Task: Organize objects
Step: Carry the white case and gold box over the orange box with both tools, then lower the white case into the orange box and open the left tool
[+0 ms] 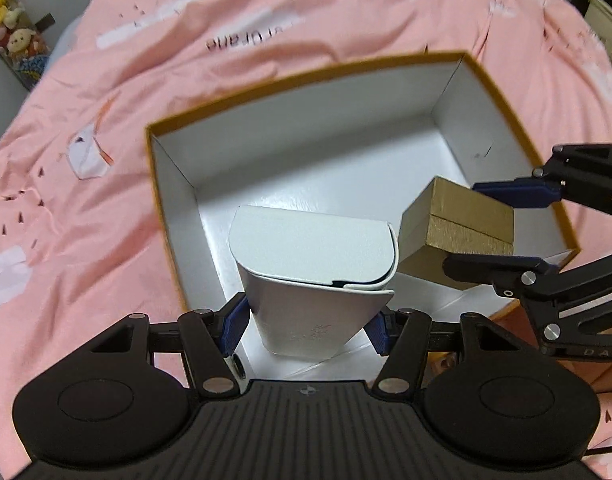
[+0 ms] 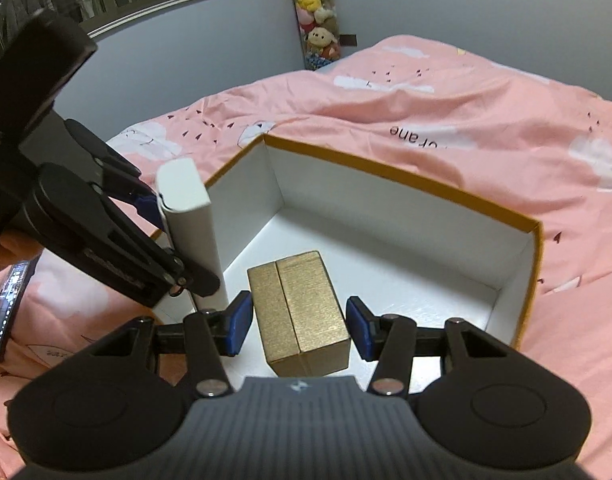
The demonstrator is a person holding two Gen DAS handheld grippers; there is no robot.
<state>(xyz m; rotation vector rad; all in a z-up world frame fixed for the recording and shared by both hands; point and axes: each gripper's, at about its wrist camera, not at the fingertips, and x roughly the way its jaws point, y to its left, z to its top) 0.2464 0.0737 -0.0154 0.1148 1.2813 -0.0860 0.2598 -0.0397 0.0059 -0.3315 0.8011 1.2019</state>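
**Two small boxes held over the big open box**

A pink bedspread covers the bed. On it sits a big open box with white inside walls and an orange-brown outside. On the left, the left gripper holds a white box between its blue fingers, just over the near left part of the big box. To its right, the right gripper holds a gold box, with its fingers on both sides of it. Soft toys hang in the far corner.
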